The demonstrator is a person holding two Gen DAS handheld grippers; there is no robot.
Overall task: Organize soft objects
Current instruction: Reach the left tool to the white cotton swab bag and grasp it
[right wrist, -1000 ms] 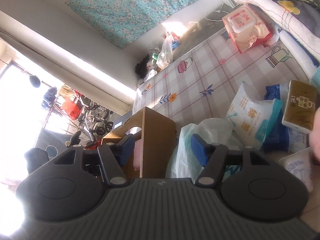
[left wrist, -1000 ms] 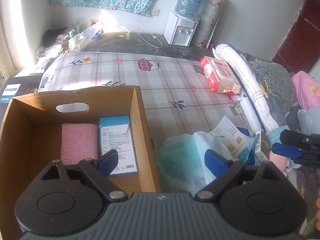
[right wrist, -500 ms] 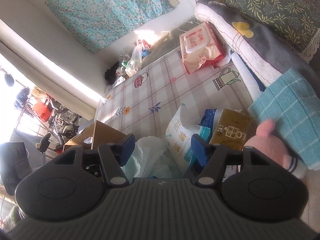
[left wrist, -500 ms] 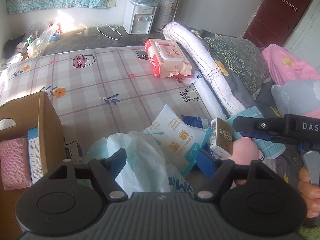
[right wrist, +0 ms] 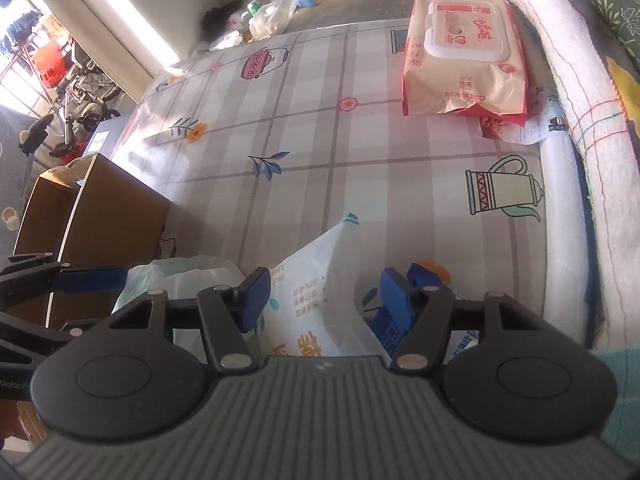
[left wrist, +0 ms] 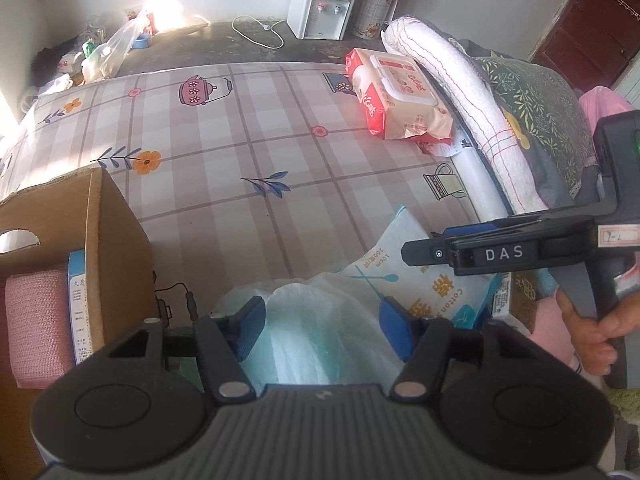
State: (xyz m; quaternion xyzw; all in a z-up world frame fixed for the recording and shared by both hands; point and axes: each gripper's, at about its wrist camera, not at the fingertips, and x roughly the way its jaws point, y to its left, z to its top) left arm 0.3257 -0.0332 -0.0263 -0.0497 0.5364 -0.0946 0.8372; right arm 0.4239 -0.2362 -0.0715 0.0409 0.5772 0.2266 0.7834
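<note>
Both grippers dropped onto pile; left gripper (left wrist: 322, 326) closing around plastic bag (left wrist: 320, 320); right gripper (right wrist: 320, 300) half-open astride cotton-swab pack (right wrist: 316, 300)

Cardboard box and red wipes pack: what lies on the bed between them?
Nothing: in both wrist views the stretch of checked sheet between the cardboard box and the red wipes pack is bare.

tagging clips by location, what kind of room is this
Most likely a bedroom in a home: a mattress in a printed plaid sheet, a pile of bedding along one side, a water dispenser against the wall.
</note>
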